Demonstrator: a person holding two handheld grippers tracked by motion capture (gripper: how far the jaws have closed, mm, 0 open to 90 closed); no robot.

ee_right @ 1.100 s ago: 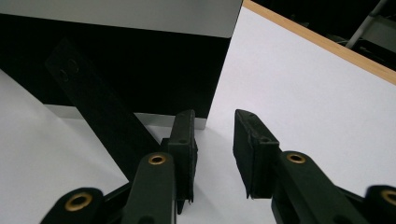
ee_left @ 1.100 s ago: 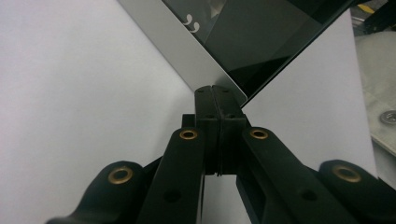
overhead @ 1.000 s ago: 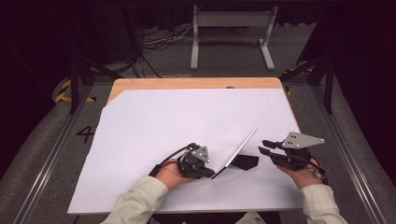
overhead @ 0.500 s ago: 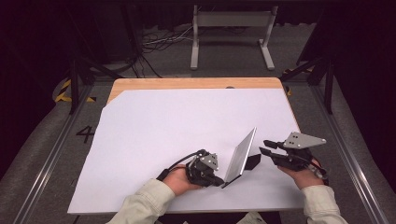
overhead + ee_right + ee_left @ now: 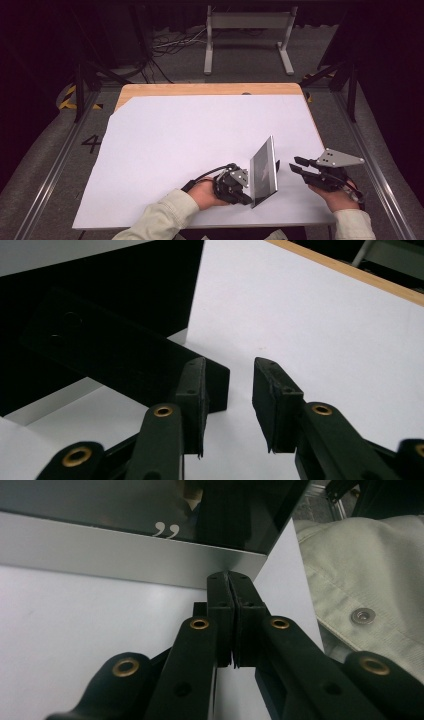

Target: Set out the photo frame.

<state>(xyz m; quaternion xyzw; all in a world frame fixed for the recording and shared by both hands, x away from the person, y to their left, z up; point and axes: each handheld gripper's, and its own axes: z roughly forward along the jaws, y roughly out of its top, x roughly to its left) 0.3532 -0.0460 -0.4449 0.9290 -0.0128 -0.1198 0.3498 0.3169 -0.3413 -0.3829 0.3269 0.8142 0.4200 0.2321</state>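
Silver-edged picture frame (image 5: 264,172) stands pinched in left tool (image 5: 245,192); right tool (image 5: 298,166) level, half-spread, empty.

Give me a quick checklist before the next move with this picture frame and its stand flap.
1. Left gripper clamped on the frame: ok, jaws shut on its lower silver edge.
2. Frame raised off the table: ok, tilted up on its lower edge.
3. Right gripper ready: ok, jaws open, nothing between them.
4. Right gripper lined up with the stand flap: ok, the flap lies just ahead of the left jaw.
5. Flap touched by the right gripper: cannot tell.
6. Frame steady without the left grip: cannot tell.
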